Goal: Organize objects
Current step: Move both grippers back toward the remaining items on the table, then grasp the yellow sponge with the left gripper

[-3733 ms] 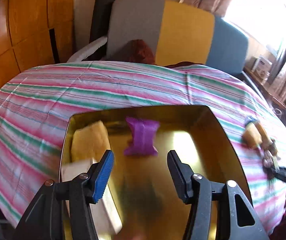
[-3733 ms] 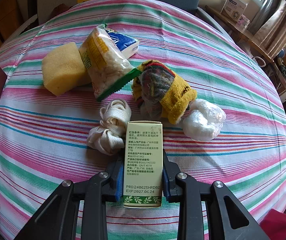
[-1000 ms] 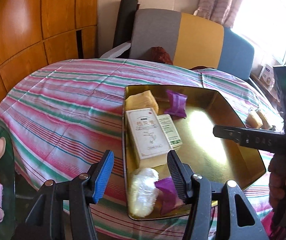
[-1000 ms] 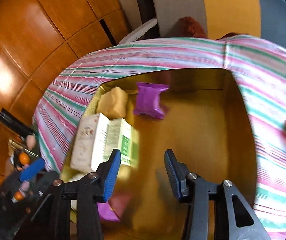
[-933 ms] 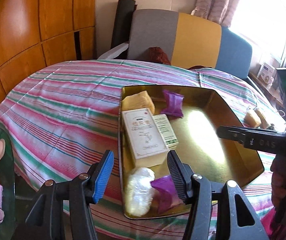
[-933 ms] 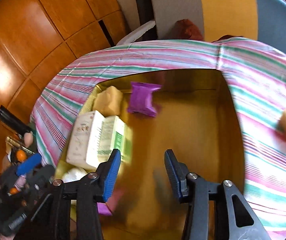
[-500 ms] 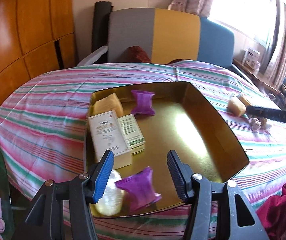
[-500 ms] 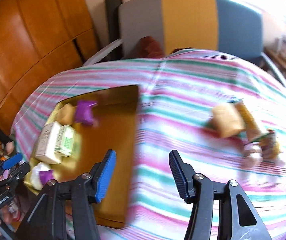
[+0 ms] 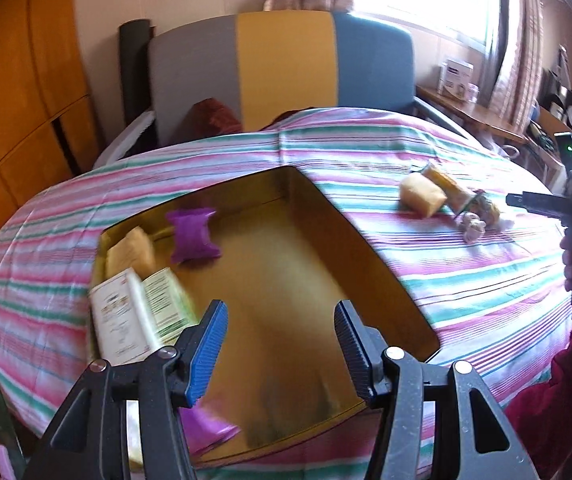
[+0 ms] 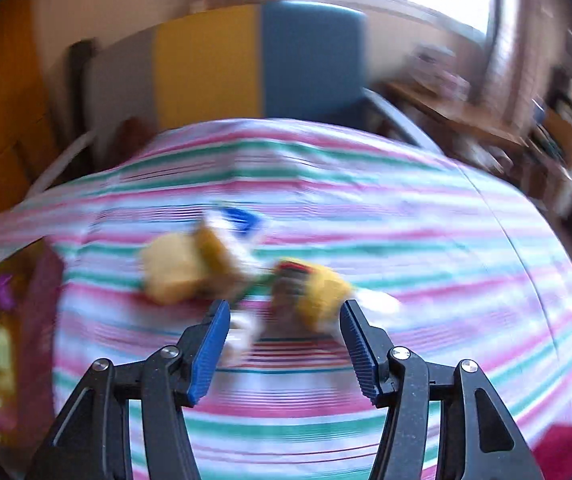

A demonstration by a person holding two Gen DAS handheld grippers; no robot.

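Observation:
A gold tray (image 9: pixel 378 264) lies on the striped tablecloth (image 9: pixel 426 256). It holds a yellow sponge (image 9: pixel 131 250), a purple packet (image 9: pixel 193 234), a white box (image 9: pixel 115 318) and a green box (image 9: pixel 163 304). My left gripper (image 9: pixel 279 344) is open and empty above the tray's near part. My right gripper (image 10: pixel 283 338) is open and empty, just short of a blurred pile: yellow sponge (image 10: pixel 167 270), snack bag (image 10: pixel 225 248), knitted yellow item (image 10: pixel 318 290), white items (image 10: pixel 239 330). The pile also shows in the left wrist view (image 9: pixel 422 196).
A grey, yellow and blue chair (image 9: pixel 281 68) stands behind the table. Wooden panels (image 9: pixel 17 100) are at the left. A side shelf with boxes (image 9: pixel 458 80) is at the right. The right wrist view is motion-blurred.
My right gripper let go of the green box into the tray and has swung right to the pile, open. My left gripper has turned right over the tray.

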